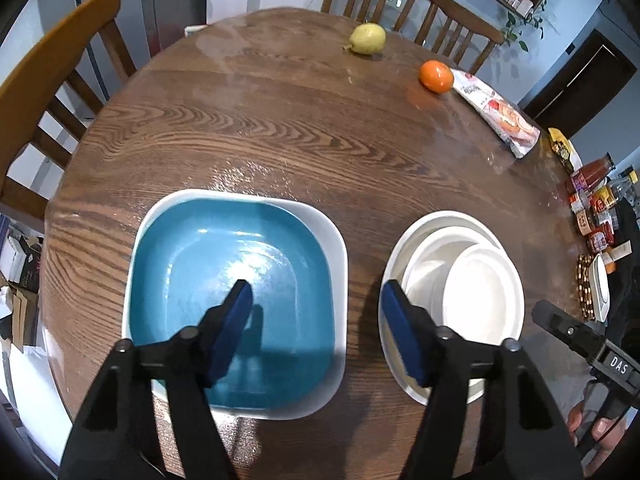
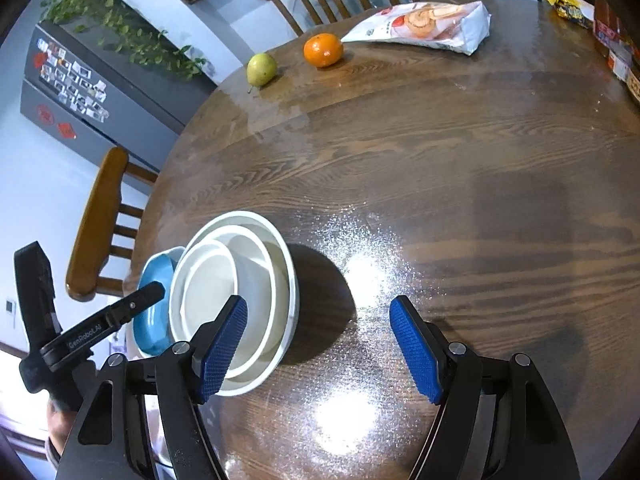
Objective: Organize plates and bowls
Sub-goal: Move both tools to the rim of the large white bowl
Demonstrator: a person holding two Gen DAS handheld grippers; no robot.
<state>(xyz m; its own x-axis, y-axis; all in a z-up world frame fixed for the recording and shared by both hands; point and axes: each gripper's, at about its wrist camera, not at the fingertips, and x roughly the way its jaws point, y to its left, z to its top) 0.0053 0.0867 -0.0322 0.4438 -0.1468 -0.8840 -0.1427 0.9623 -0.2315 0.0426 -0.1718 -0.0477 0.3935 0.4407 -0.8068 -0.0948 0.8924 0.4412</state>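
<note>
Only the left view shows the blue plate [image 1: 236, 300] whole (both claws gape, empty)

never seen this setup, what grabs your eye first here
The blue plate nested in a white square dish at the table's near edge, beside a stack of white bowls. Far across sit an orange and a pear.

A square blue plate [image 1: 236, 280] is nested in a larger square white dish [image 1: 336, 240], near the table edge. Just beside it, apart, three round white bowls [image 1: 484, 296] are stacked by size, the smallest shifted off-centre. All are seen upright and empty.
</note>
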